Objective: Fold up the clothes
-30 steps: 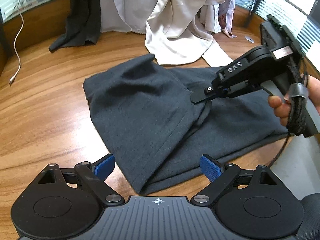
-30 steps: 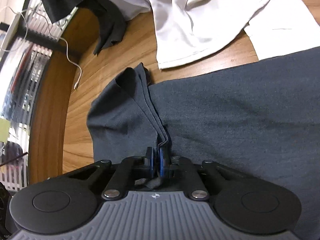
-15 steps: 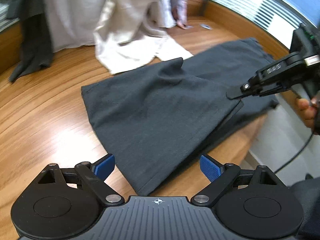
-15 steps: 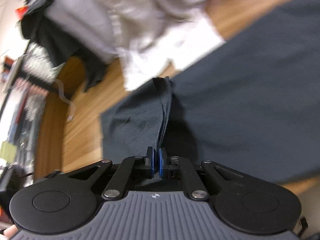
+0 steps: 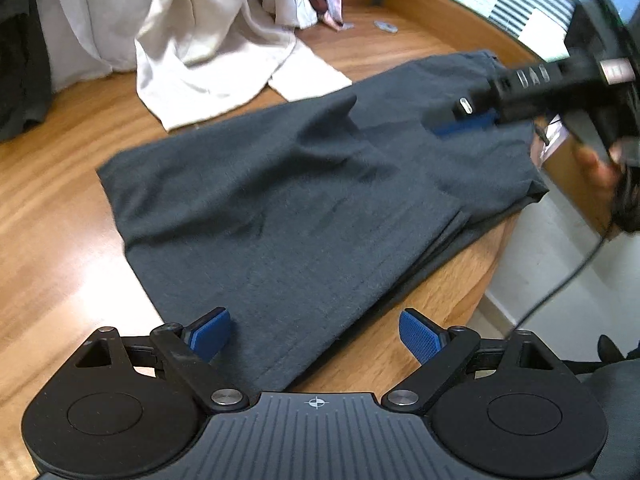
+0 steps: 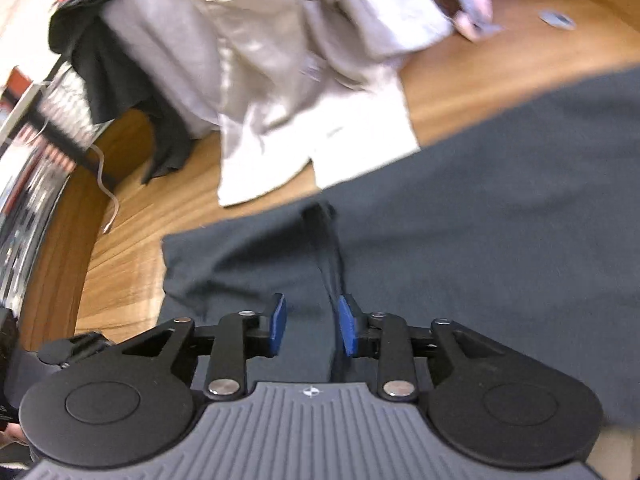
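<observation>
A dark grey garment lies folded over itself on the wooden table, its near corner right under my left gripper. That gripper is open, its blue pads wide apart above the corner, and grips nothing. In the right wrist view the garment fills the middle and right. My right gripper is opening; a raised ridge of the fabric runs between its jaws close to the right pad, which no longer pinches it. In the left wrist view the right gripper hovers over the garment's far right part.
A heap of cream and white clothes lies just beyond the garment, with a dark cloth hanging at the far left. A white cable trails at the left. The table edge drops off at the right, where a hand holds the right gripper.
The right gripper carried the pinched fold across to the right, then its jaws parted and let the fabric go. The left gripper drifted closer to the garment's near corner, still open.
</observation>
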{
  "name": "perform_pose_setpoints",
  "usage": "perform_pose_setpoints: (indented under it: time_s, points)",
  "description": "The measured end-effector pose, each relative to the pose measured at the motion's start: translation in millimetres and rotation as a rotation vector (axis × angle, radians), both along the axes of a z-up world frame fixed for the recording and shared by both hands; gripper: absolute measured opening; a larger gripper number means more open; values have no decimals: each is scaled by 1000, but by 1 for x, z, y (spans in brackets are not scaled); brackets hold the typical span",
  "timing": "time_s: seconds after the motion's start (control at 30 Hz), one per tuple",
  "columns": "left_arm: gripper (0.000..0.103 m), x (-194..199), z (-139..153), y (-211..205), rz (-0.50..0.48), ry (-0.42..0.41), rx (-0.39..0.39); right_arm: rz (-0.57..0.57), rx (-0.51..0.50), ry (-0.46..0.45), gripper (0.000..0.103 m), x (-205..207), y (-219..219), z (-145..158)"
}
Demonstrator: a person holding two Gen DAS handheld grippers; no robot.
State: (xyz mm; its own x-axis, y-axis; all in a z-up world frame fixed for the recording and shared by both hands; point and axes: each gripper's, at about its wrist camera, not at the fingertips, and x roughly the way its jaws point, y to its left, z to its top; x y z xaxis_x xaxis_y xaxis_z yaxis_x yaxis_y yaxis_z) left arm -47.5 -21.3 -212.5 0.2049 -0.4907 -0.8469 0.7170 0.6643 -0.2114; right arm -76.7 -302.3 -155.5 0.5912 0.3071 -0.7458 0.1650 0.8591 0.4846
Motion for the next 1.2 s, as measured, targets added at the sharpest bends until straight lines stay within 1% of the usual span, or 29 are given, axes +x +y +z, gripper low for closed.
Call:
perform_pose_setpoints:
  time_s: [0.13,0.3,0.37,0.4,0.43,0.47,0.53,0.63,0.67,0.7,0.77,0.83,0.87,0.9,0.93,0.97,1.03,1.1,1.2]
  points:
    - [92,-2,-9,-5,-12,12,15,56,-8,-17,38,38,3,-9]
    - [93,-9,-14,-14,-49,-15,63,112,-5,-11,39,70,4,-23]
    - [94,-12,-15,-17,-70,-27,85,121,28,-4,40,78,0,-31]
    - [95,-13,-16,-18,-82,-35,93,125,61,-1,38,81,-3,-36]
    - [95,-13,-16,-18,-86,-38,95,128,98,1,28,83,-6,-40]
    - [95,-13,-16,-18,-85,-38,95,139,130,-4,3,85,-8,-41]
    - [95,-13,-16,-17,-77,-34,91,130,148,-44,3,83,-11,-34]
    - [95,-11,-15,-16,-48,-20,79,74,99,-64,2,84,-17,-21]
    - [95,-11,-15,-16,-43,-18,77,66,69,-58,2,86,-17,-21]
    - [95,-11,-15,-16,-40,-17,77,60,13,-43,2,89,-15,-22]
    - [95,-10,-14,-16,-34,-12,77,48,-92,-8,8,94,-13,-26]
    - [92,-7,-10,-14,-22,4,71,40,-96,-8,8,88,-19,-24]
    - [90,-5,-7,-11,-7,17,55,43,-94,-17,8,83,-20,-21]
    - [90,-2,-2,-7,13,29,32,48,-92,-28,8,78,-21,-17]
    - [90,1,2,-2,35,38,8,62,-92,-35,11,72,-20,-14]
    - [89,4,7,4,57,42,-16,83,-93,-38,19,65,-18,-11]
    - [88,10,17,13,101,35,-57,118,-103,-41,25,49,-10,-6]
    - [87,17,25,21,146,25,-88,157,-99,-37,25,35,3,-4]
    - [82,30,25,27,215,19,-91,227,-120,-19,25,15,26,-8]
